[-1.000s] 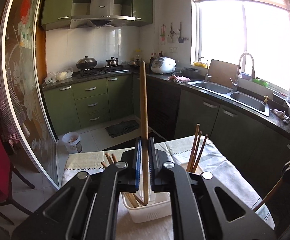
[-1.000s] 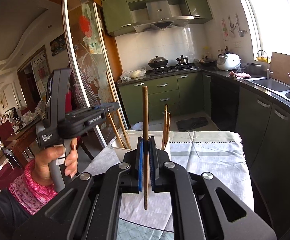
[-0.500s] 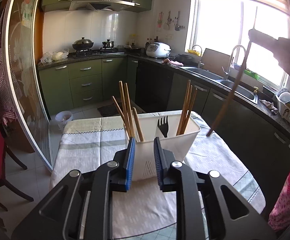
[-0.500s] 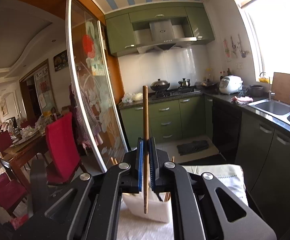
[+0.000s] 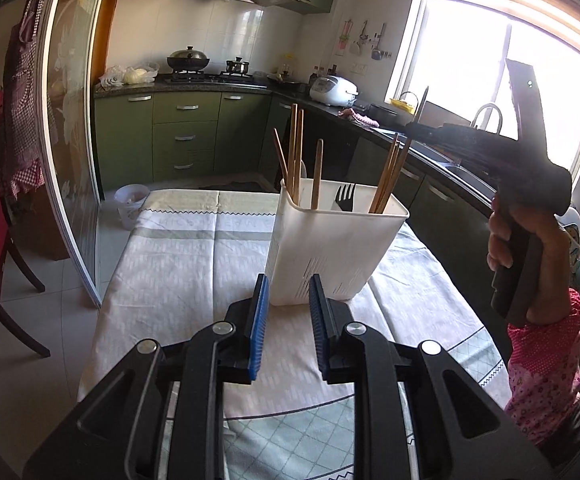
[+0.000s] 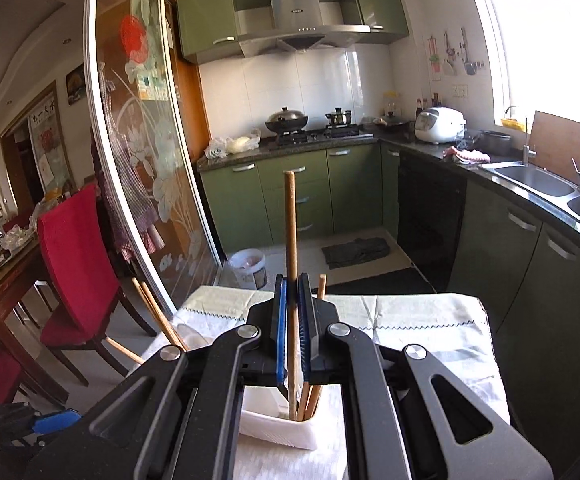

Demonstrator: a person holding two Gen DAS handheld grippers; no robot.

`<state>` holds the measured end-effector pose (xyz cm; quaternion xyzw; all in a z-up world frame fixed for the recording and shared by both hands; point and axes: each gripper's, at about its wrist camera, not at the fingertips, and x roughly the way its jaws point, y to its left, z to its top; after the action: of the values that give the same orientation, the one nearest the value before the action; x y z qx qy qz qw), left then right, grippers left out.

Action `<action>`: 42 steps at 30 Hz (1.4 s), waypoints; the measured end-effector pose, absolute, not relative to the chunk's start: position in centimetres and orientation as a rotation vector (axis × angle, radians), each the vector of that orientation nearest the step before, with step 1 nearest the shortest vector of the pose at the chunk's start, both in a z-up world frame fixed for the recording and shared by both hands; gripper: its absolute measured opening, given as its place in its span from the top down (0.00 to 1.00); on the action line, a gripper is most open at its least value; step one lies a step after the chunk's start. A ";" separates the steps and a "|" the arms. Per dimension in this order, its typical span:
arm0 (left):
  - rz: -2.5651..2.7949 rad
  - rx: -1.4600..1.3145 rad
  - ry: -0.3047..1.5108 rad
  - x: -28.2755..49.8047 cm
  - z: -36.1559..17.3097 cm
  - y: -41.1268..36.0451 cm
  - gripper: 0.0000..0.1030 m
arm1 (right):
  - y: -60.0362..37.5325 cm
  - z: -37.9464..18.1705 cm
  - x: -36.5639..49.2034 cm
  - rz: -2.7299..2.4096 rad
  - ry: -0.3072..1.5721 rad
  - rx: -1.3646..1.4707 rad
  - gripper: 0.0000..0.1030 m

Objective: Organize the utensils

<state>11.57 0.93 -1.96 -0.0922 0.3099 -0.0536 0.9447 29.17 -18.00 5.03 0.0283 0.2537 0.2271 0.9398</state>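
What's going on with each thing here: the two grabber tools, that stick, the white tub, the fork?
Left gripper: jaws open, empty, short of the tub.
Right gripper: jaws shut on a chopstick.
Chopstick: upright, lower end inside the tub.
White tub: standing upright on the tablecloth, holding utensils.
Black fork: in the tub, tines up.

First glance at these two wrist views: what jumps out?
The white utensil caddy stands mid-table on the pale tablecloth, bristling with wooden chopsticks and a black fork. The right gripper clamps one chopstick upright, its lower end in the caddy. The left gripper hangs open, empty, just short of it.
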 end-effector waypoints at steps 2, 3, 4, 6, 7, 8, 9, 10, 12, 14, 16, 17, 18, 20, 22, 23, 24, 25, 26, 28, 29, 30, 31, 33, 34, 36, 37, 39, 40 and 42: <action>-0.116 -0.205 0.648 11.6 -2.5 1.0 0.81 | -17.9 3.3 29.6 0.463 0.554 0.057 0.94; -0.118 -0.214 0.656 11.6 -2.7 0.9 0.81 | -17.8 2.6 29.8 0.465 0.573 0.053 0.93; -0.120 -0.222 0.664 11.7 -3.0 1.0 0.81 | -17.8 2.1 29.9 0.467 0.582 0.050 0.93; -0.120 -0.230 0.676 11.8 -3.3 1.0 0.81 | -17.6 1.5 29.9 0.472 0.589 0.039 0.93; -0.117 -0.228 0.681 11.8 -3.5 1.0 0.81 | -17.7 1.3 29.7 0.473 0.587 0.039 0.92; -0.114 -0.225 0.683 11.9 -3.6 0.8 0.81 | -17.8 1.3 29.5 0.474 0.583 0.040 0.91; -0.111 -0.220 0.684 11.8 -3.6 0.7 0.81 | -18.0 1.4 29.0 0.477 0.577 0.046 0.88; -0.110 -0.213 0.686 11.7 -3.6 0.6 0.81 | -18.3 1.6 28.5 0.483 0.568 0.054 0.87; -0.108 -0.197 0.688 11.6 -3.7 0.2 0.79 | -18.9 1.9 26.9 0.500 0.546 0.065 0.86; -0.108 -0.179 0.687 11.4 -3.7 -0.2 0.76 | -19.6 1.9 24.9 0.503 0.525 0.061 0.79; -0.110 -0.166 0.687 11.3 -3.8 -0.6 0.74 | -20.4 1.5 22.7 0.497 0.515 0.055 0.78; -0.113 -0.160 0.688 11.2 -3.8 -0.8 0.74 | -21.0 1.1 21.6 0.492 0.515 0.058 0.78; -0.117 -0.154 0.689 11.2 -3.9 -1.1 0.73 | -21.6 0.6 20.5 0.483 0.515 0.063 0.74; -0.120 -0.143 0.690 11.0 -4.0 -1.6 0.72 | -22.9 -0.6 18.2 0.458 0.509 0.076 0.63; -0.124 -0.132 0.679 10.6 -4.0 -2.1 0.65 | -24.2 -1.9 16.1 0.447 0.512 0.099 0.49; -0.125 -0.128 0.669 10.2 -3.9 -2.4 0.61 | -24.8 -2.5 15.0 0.447 0.512 0.111 0.43; -0.124 -0.122 0.654 9.9 -3.8 -2.6 0.50 | -25.5 -3.0 14.0 0.442 0.504 0.127 0.26; -0.123 -0.116 0.630 9.3 -3.5 -2.9 0.39 | -26.1 -3.4 13.0 0.435 0.490 0.138 0.12; -0.121 -0.107 0.604 8.7 -3.3 -3.2 0.35 | -26.7 -3.7 12.0 0.431 0.479 0.143 0.08; -0.114 -0.078 0.554 7.4 -2.6 -3.9 0.28 | -27.4 -4.1 10.3 0.429 0.476 0.139 0.05; -0.109 -0.060 0.531 6.7 -2.3 -4.3 0.26 | -27.7 -4.2 9.5 0.423 0.476 0.136 0.05; -0.102 -0.046 0.509 6.0 -1.9 -4.6 0.22 | -28.0 -4.3 8.8 0.416 0.472 0.133 0.05; -0.096 -0.035 0.490 5.3 -1.6 -4.9 0.18 | -28.2 -4.3 8.1 0.410 0.466 0.131 0.05; -0.093 -0.015 0.452 3.9 -1.2 -5.5 0.12 | -28.4 -4.3 6.7 0.406 0.452 0.123 0.05; -0.090 -0.005 0.436 3.2 -0.9 -5.7 0.09 | -28.4 -4.4 5.9 0.406 0.448 0.114 0.05; -0.071 0.014 0.411 1.9 -0.7 -6.2 0.07 | -28.1 -4.3 4.7 0.394 0.441 0.085 0.05; -0.062 0.023 0.404 1.4 -0.6 -6.4 0.07 | -27.9 -4.3 4.0 0.389 0.431 0.070 0.05; -0.047 0.044 0.403 0.5 -0.7 -6.6 0.07 | -27.7 -4.3 2.7 0.378 0.412 0.041 0.05; -0.034 0.051 0.408 0.3 -0.8 -6.7 0.07 | -27.6 -4.4 2.2 0.371 0.405 0.032 0.05; -0.019 0.048 0.418 -0.5 -1.0 -6.6 0.07 | -27.7 -4.3 1.2 0.368 0.389 0.027 0.05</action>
<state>-0.48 -6.62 -1.01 0.0239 0.2074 -0.0095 0.9779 1.23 -27.67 -4.31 0.0135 0.1923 0.1819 0.9642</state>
